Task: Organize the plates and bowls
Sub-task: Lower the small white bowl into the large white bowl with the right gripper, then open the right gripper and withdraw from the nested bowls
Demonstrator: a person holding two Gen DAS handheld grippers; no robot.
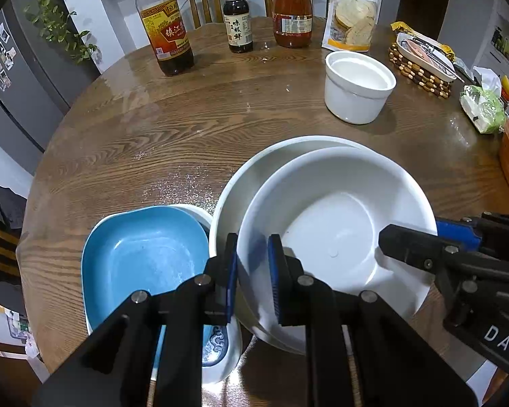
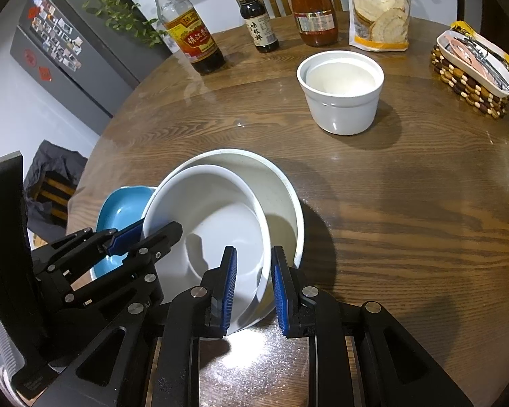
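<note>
- A round wooden table [image 1: 173, 129] fills the room's middle, with a grey fridge and trailing plant off to one side and 3 sauce bottles, a flour bag and a white pot [image 1: 358, 86] along the far half.
- Near the front edge, a white bowl [image 1: 336, 234] sits tilted inside a larger white bowl [image 1: 241, 176], off-centre toward the near side.
- Just beside them, a blue dish [image 1: 142, 251] rests in another white dish.
- The left gripper [image 1: 252, 271] straddles the inner bowl's left rim, 1 pad inside and 1 outside; whether the pads bite I cannot tell.
- The right gripper [image 2: 254, 281] straddles the right rim, jaws narrow and steady, seemingly pinching it, perhaps with the outer bowl's wall too.
- Risk, as I judge it: with only 1 side firmly held, the glazed rim could slip and the bowl clatter down.
- If the right pads catch both walls, a lift could drag the larger bowl toward the table edge.
</note>
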